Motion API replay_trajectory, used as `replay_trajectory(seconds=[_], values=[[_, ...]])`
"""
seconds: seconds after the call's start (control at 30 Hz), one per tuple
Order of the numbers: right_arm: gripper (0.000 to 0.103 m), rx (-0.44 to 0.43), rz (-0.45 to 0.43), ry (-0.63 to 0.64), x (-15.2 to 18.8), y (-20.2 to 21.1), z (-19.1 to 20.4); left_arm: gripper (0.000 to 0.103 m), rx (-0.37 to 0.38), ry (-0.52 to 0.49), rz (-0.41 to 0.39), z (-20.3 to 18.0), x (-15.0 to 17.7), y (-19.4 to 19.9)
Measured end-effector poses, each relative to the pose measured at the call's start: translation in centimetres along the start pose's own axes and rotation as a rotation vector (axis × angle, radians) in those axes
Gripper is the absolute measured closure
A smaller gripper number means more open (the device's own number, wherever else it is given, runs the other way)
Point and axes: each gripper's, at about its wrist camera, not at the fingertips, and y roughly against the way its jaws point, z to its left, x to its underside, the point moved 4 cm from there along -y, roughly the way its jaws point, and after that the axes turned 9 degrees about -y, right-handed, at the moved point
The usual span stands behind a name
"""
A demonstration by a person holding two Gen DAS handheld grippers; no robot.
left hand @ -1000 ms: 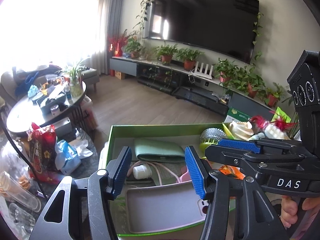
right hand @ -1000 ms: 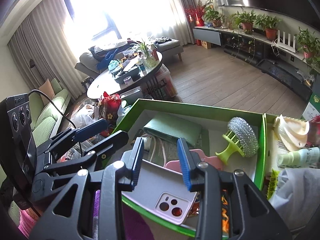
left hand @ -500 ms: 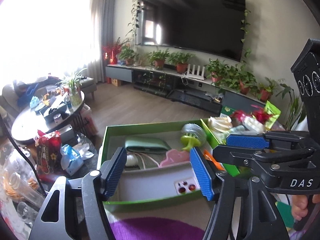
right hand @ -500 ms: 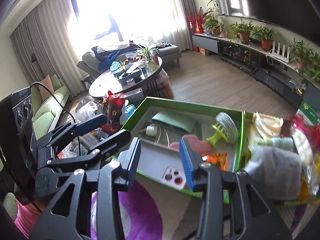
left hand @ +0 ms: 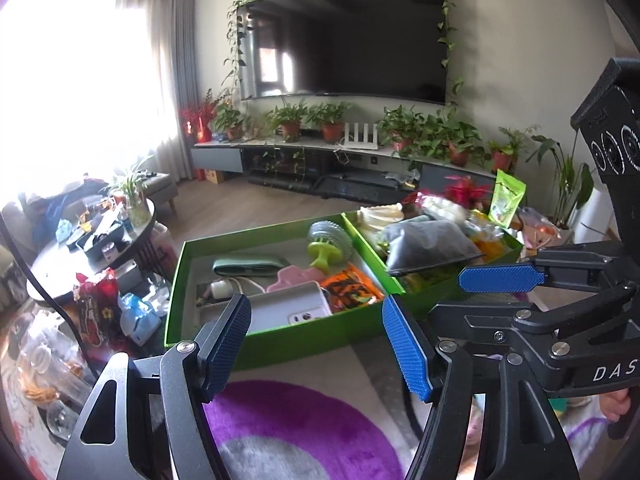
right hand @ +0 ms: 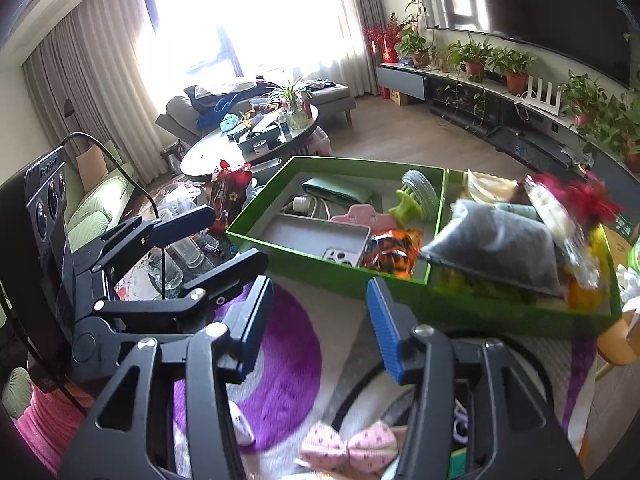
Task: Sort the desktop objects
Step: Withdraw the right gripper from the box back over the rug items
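Legible text: white capitals "DAS" on the black body of the right gripper (left hand: 500,300), at the lower right edge of the left wrist view. Small lettering atop the left gripper (right hand: 224,240) camera housing is blurred, unreadable. No other text can be read.

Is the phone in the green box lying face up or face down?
Face down. The phone lies flat in the green box, and both views show its back with the camera lenses facing up.

A home living room: wall-mounted television (left hand: 344,36), potted plants (left hand: 332,120), sofa (right hand: 192,108), round coffee table (right hand: 208,148).
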Motion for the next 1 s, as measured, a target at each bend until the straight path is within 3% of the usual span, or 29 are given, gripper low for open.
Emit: replay_trajectory(seconds=[0.37,0.57,1.0], values=[[0.052,0.002,-0.021,0.026,3.7,4.2,0.1,0.033,0.017,-0.010,-0.013,-3.4,1.6,3.7],[0.051,-0.009,-0.021,0.048,5.8,5.9,0.4,0.024,0.021,0.012,-0.027,-4.4,2.9,5.1],[0.047,-0.034,0.042,0.041,10.7,5.9,-0.9,0.023,0.030,0.017,0.046,-7.0,7.6,5.3]])
